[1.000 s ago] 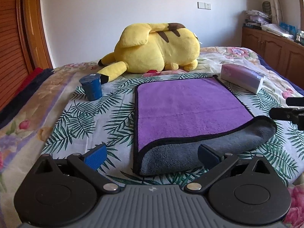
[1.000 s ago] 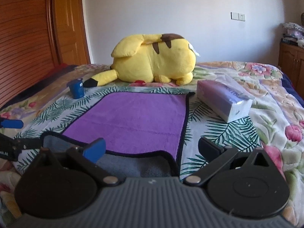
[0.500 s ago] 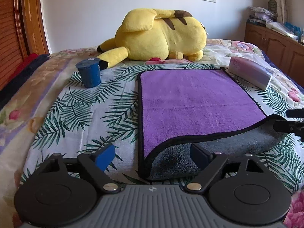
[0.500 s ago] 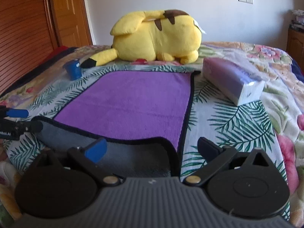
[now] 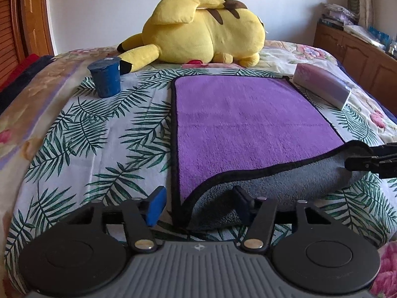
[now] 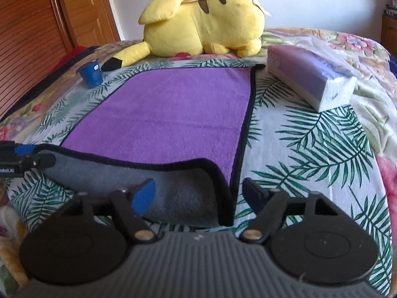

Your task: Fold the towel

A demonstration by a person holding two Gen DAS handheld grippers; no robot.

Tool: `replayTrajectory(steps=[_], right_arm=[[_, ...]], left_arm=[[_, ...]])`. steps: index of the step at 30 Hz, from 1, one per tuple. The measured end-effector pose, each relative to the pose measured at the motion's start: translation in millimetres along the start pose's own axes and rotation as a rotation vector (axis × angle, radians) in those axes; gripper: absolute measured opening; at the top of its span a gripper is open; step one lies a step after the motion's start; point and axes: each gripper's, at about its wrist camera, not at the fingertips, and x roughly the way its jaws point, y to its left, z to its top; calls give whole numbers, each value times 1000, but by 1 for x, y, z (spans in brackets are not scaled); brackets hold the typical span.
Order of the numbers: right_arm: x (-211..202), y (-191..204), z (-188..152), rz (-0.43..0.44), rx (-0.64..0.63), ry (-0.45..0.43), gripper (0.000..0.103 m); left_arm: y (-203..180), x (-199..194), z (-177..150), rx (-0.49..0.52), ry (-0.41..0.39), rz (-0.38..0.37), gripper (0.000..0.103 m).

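A purple towel [image 5: 243, 121] with a black hem and grey underside lies flat on the bed, also in the right wrist view [image 6: 178, 114]. Its near edge is turned over, showing a grey strip [image 5: 273, 193] [image 6: 158, 181]. My left gripper [image 5: 198, 204] is open, its fingers on either side of the towel's near left corner. My right gripper [image 6: 199, 195] is open, its fingers on either side of the near right corner. Each gripper shows at the edge of the other's view, the right gripper in the left wrist view [image 5: 372, 161] and the left gripper in the right wrist view [image 6: 22, 159].
A yellow plush toy [image 5: 201, 32] lies beyond the towel's far edge. A blue cup [image 5: 105, 77] stands left of the towel. A purple tissue pack [image 5: 322, 87] lies at the towel's far right corner. A wooden cabinet [image 5: 357, 49] stands at the right, a wooden door [image 6: 84, 10] at the left.
Both grippers have moved forward and lower toward the towel's near corners. The folded grey edge now sits between the fingers of each. The towel itself has not moved.
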Motion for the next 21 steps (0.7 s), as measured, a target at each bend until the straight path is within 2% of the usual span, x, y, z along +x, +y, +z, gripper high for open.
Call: replayTrajectory(steps=[10,16,18,21], right_arm=[[2,-2,1,-7,-9,30,59],[0,-2,2,-21,-40,24,43],[-1,-2,3,-16,-44,23,36],[0,-1,3,-20,-57,29,30]], left_arm=[[-3,2,-3,11,14,-17,43],[-4,2,-3,22,10,-14,37],[-4,1,-3,24,9,-16,35],[-5,1,-3,31,8,-18,29]])
